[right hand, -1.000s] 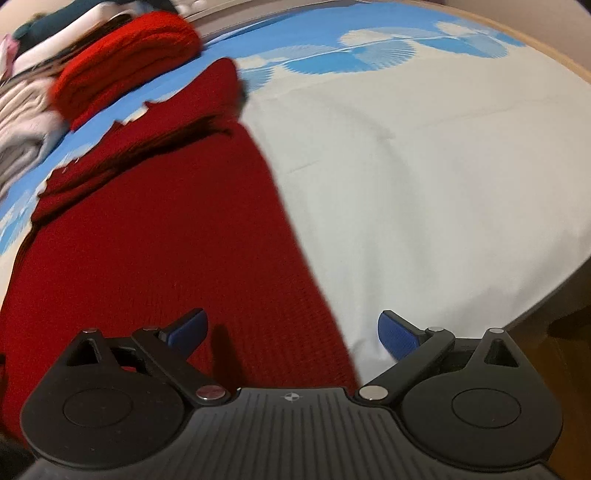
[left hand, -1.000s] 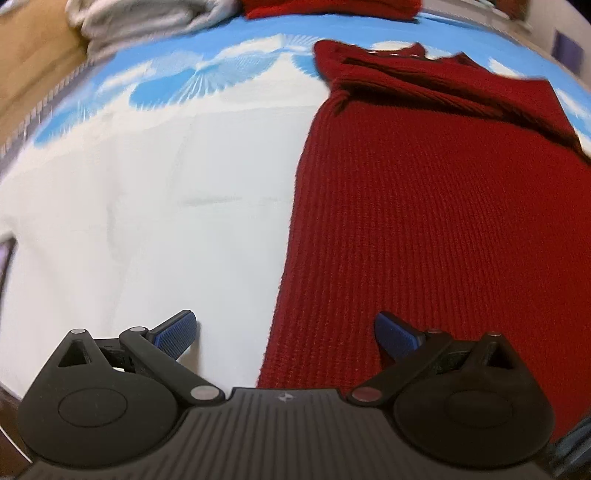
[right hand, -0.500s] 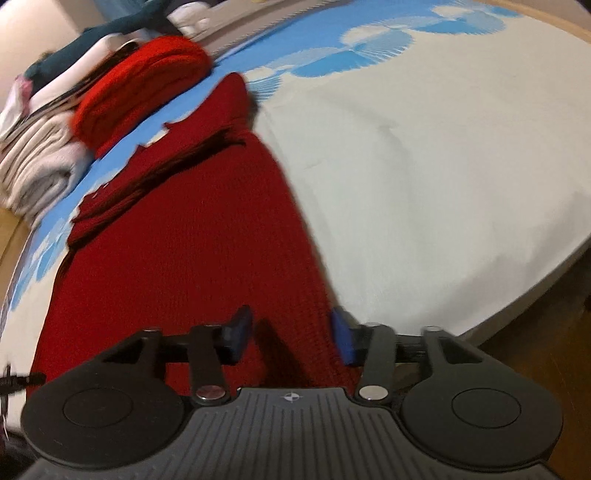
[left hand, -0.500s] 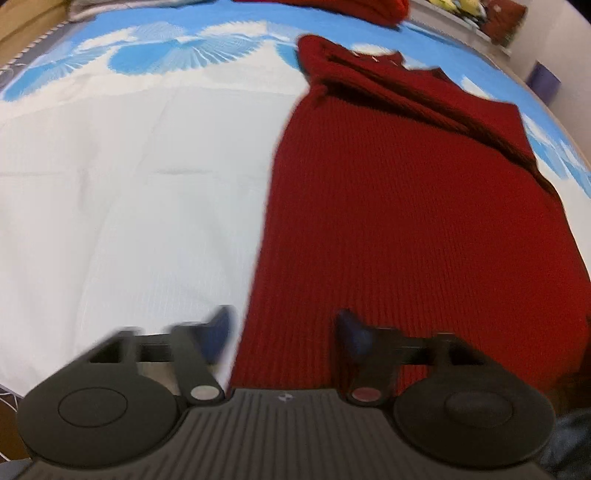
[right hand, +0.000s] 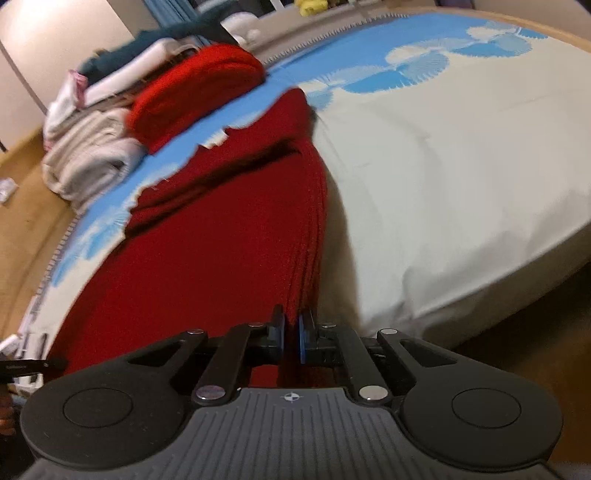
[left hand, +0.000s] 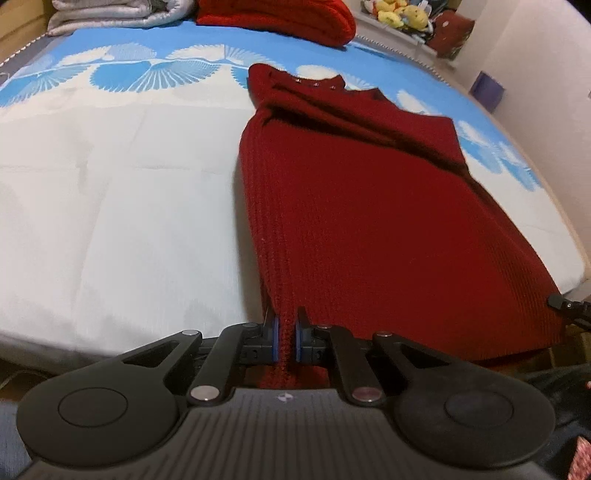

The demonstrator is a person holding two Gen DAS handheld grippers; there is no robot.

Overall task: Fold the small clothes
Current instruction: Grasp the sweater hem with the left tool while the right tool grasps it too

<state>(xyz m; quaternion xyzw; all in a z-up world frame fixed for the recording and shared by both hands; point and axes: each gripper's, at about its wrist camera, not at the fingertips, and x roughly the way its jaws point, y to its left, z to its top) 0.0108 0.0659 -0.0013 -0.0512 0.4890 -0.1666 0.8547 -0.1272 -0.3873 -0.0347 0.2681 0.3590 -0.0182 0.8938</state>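
Observation:
A dark red knit sweater (left hand: 362, 206) lies lengthwise on the bed, its sleeves folded across the far end. My left gripper (left hand: 285, 339) is shut on the sweater's near left hem corner at the bed's front edge. In the right wrist view the same sweater (right hand: 207, 251) runs away from me, and my right gripper (right hand: 291, 339) is shut on its near right hem corner. Both corners are lifted slightly into the blue pads. The tip of the right gripper (left hand: 567, 306) shows at the right edge of the left wrist view.
The bed has a white sheet (left hand: 110, 206) with a blue fan pattern (left hand: 147, 70) at the far end. A folded bright red knit (left hand: 280, 14) and folded grey-white laundry (right hand: 88, 162) sit at the far edge. Plush toys (left hand: 399, 14) stand beyond. Wooden floor (right hand: 535, 332) lies beside the bed.
Both grippers were open above the sweater's hem a second ago. They have dropped to the near edge and shut on the two hem corners.

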